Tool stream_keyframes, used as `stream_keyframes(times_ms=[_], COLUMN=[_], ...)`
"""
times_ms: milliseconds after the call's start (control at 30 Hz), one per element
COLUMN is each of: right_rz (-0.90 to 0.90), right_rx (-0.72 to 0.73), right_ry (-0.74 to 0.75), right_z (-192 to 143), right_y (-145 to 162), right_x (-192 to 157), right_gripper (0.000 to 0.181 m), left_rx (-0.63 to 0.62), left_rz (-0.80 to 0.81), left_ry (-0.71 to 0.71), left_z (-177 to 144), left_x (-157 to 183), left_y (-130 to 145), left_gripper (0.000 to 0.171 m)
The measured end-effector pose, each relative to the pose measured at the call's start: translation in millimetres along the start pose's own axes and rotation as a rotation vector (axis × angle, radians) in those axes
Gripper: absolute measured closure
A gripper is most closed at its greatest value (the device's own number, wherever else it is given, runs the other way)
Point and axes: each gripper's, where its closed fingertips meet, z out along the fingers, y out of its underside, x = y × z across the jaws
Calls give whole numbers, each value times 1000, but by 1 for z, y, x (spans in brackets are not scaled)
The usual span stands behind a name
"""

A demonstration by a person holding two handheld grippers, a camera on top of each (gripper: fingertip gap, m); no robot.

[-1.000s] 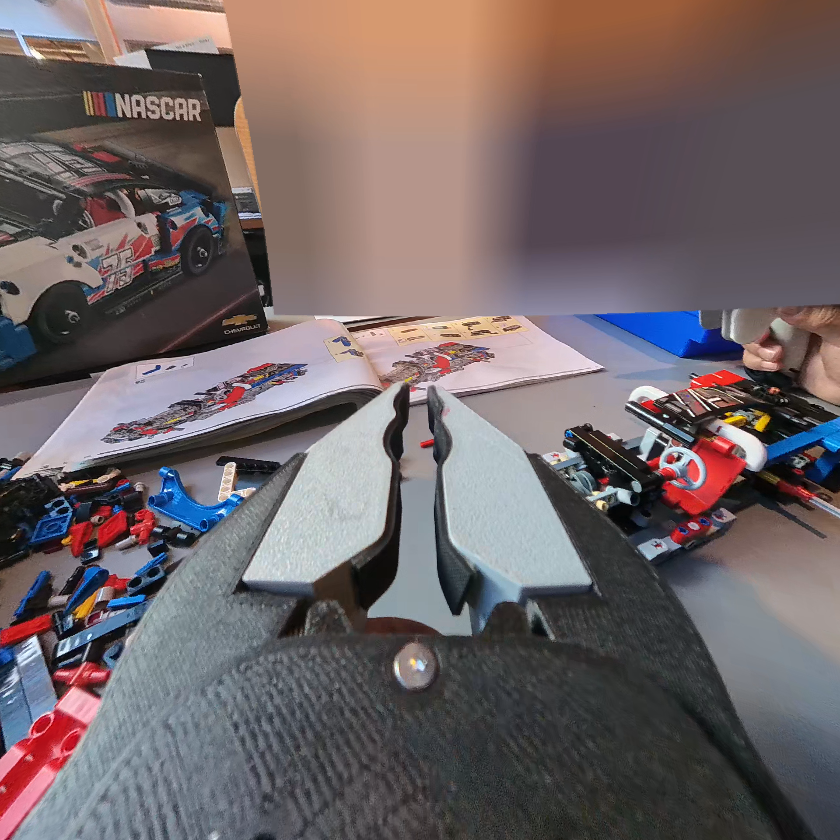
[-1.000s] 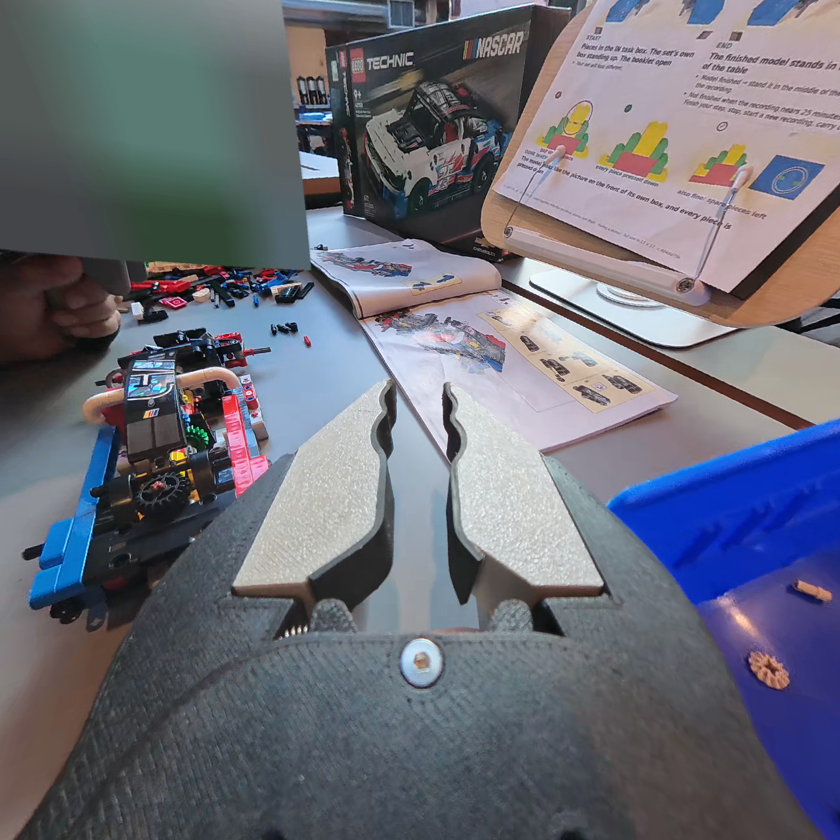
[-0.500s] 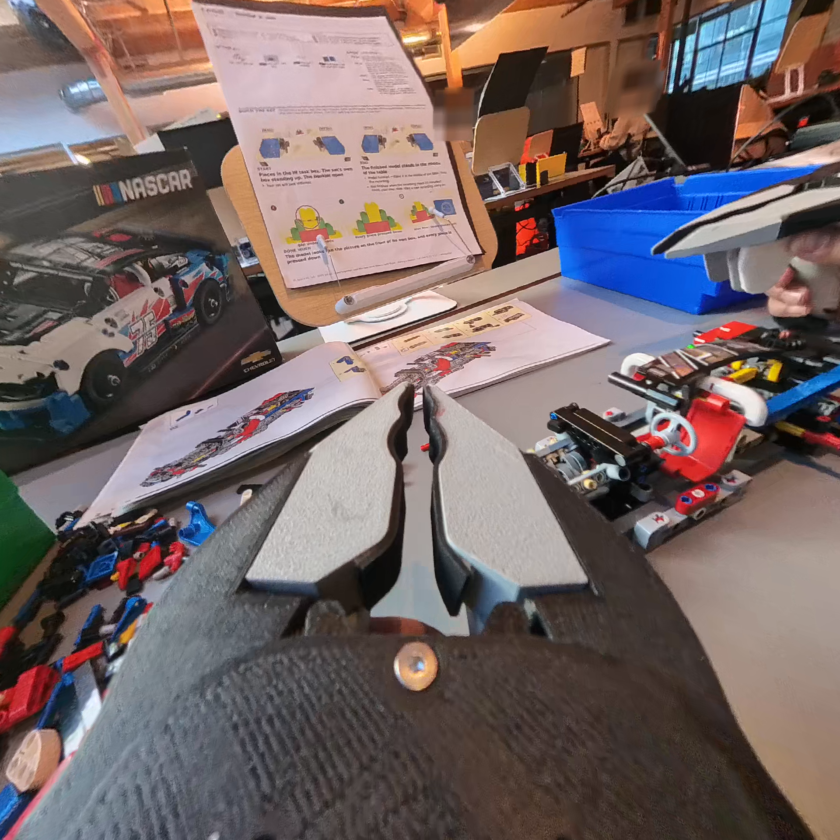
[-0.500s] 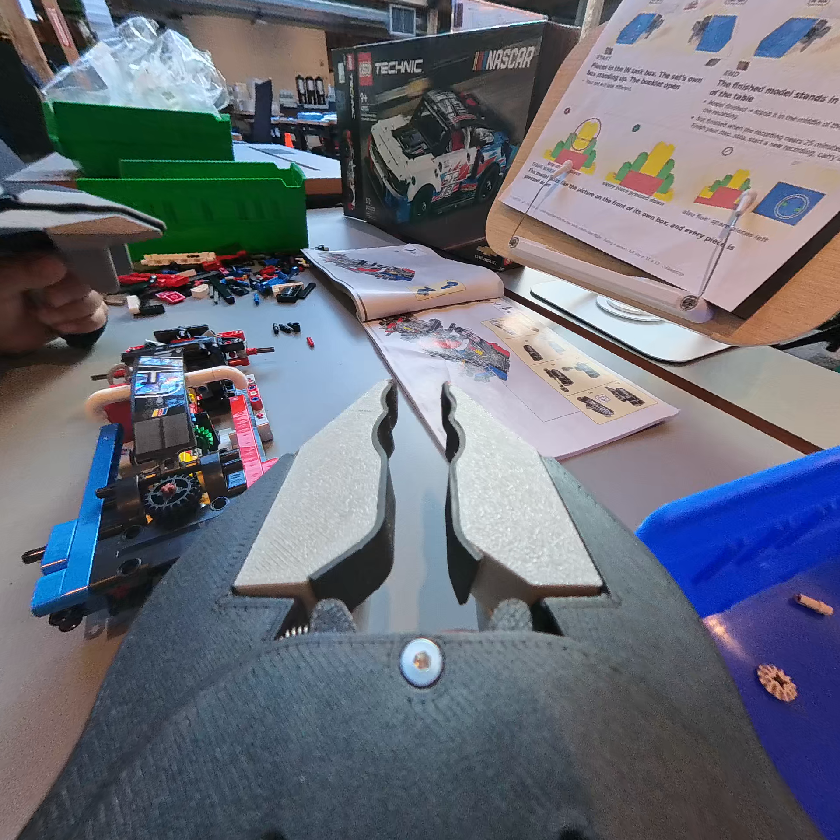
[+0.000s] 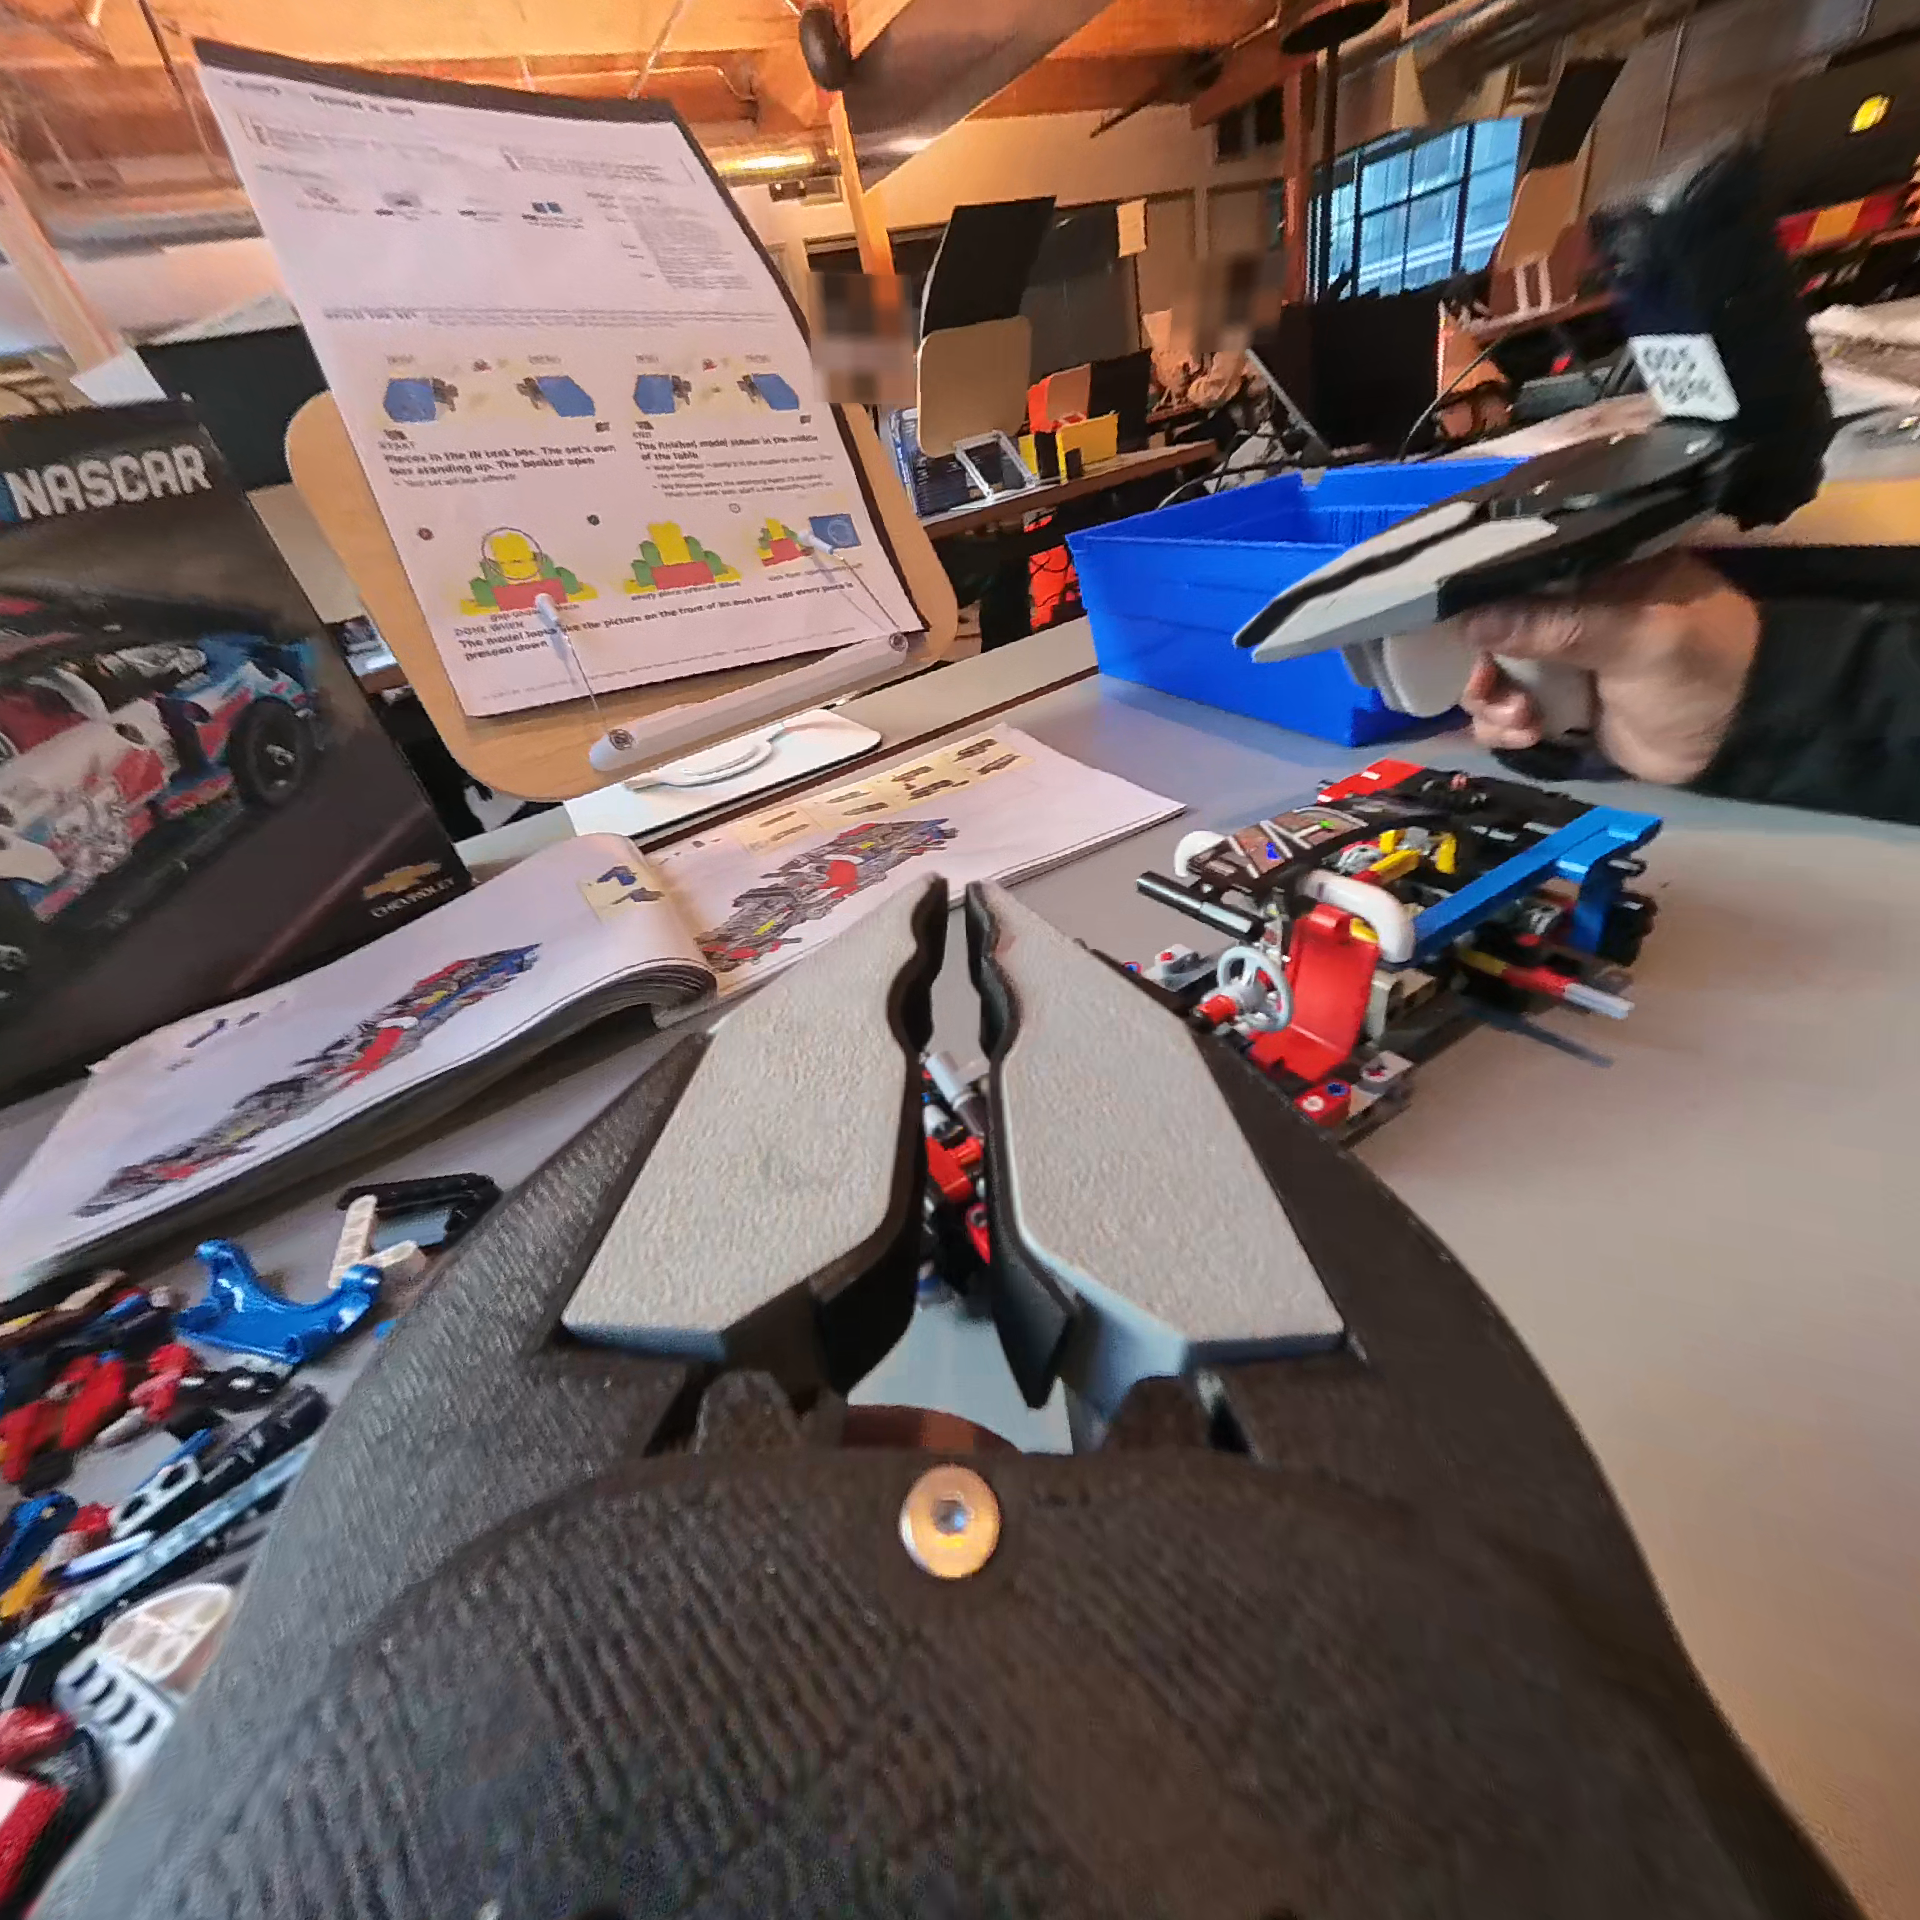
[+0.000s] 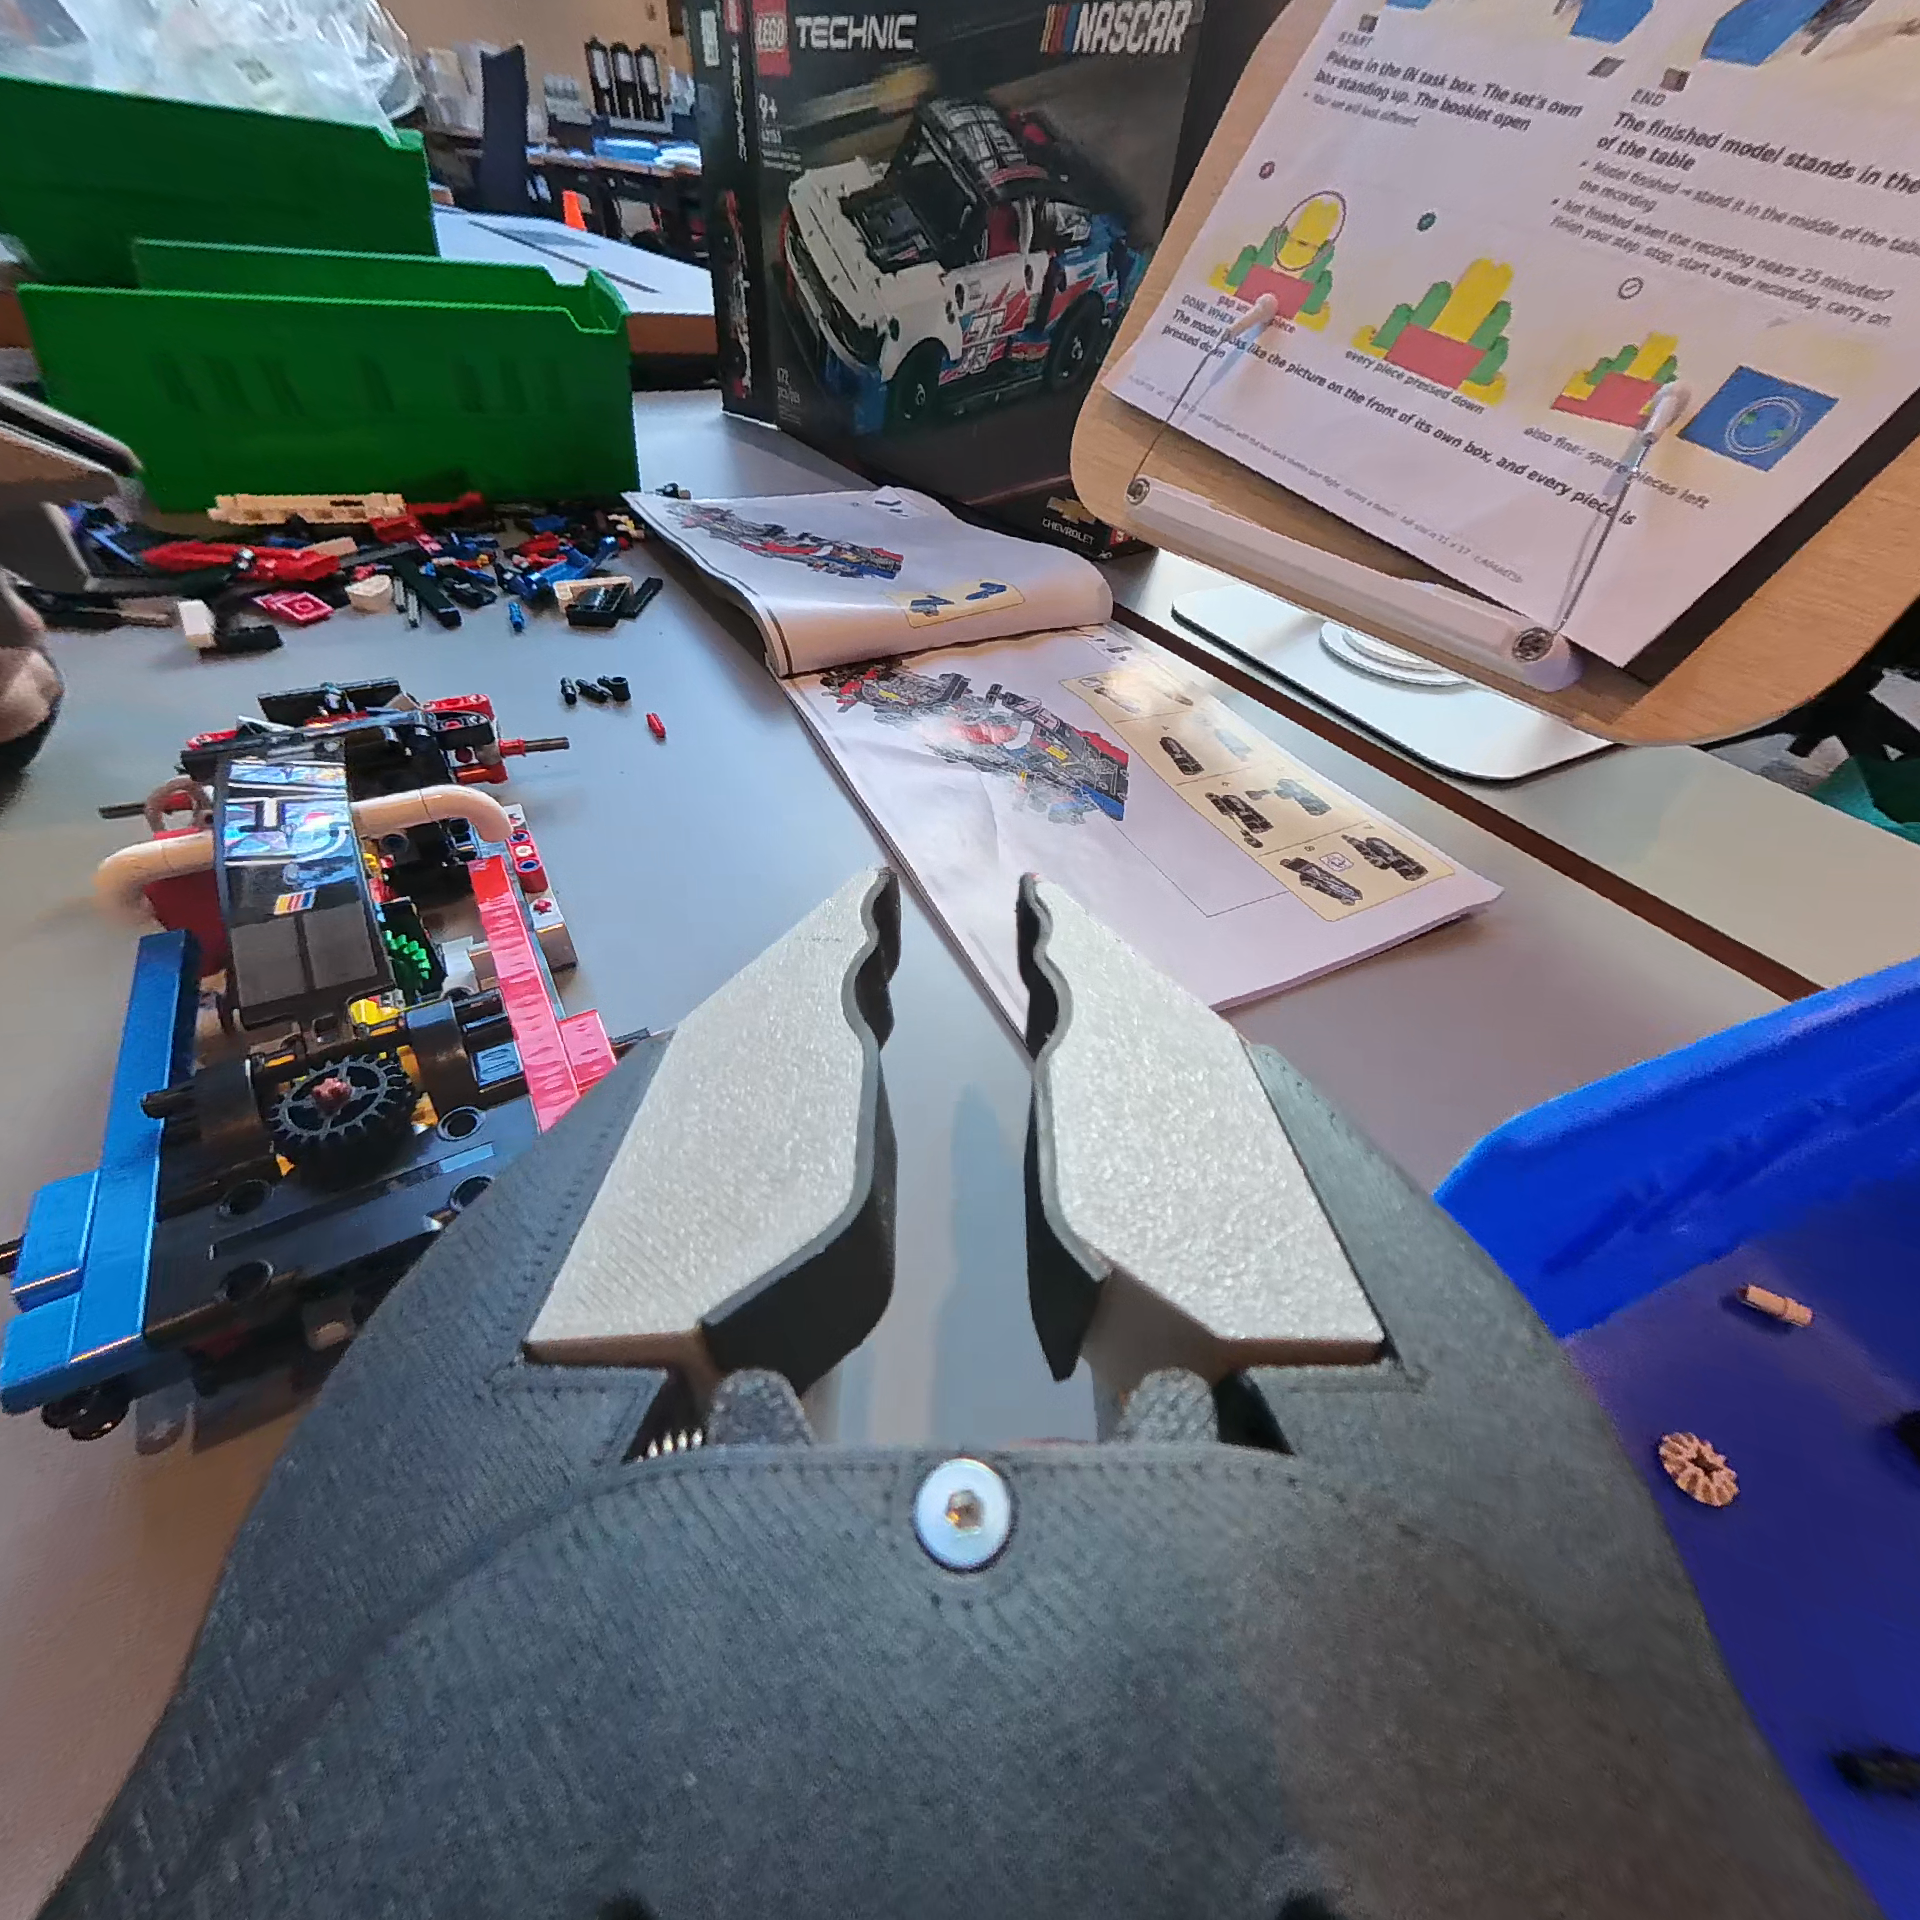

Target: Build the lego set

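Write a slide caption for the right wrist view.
Empty right gripper hovers open between half-built car model and open instruction booklet.

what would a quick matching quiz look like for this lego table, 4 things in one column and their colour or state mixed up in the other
Things:
1. instruction booklet
2. parts bin behind the loose pieces
3. bin beside the right gripper
4. right gripper

Colour or state:
A. blue, with a few small pieces inside
B. open and holding nothing
C. lying open on the table
D. green

Pairs: 1-C, 2-D, 3-A, 4-B
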Motion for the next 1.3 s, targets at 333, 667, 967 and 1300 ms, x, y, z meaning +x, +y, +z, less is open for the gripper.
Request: stream_keyframes(times_ms=[333,667,967,1300], right_rz=[11,22,23,48], right_rx=[-8,22,0,23], right_ry=[96,130,146,135], right_z=[-1,-11,-9,-13], right_y=[2,-1,2,0], right_x=[19,21,24,24], right_gripper=[161,163,163,165], left_rx=[-5,-433,-972,-1058], left_rz=[-158,134,370,430], left_ry=[205,190,484,643], left_z=[7,-6,20,26], left_x=[23,-72,-181,-169], left_y=[-1,19,134,143], left_gripper=[166,162,155,154])
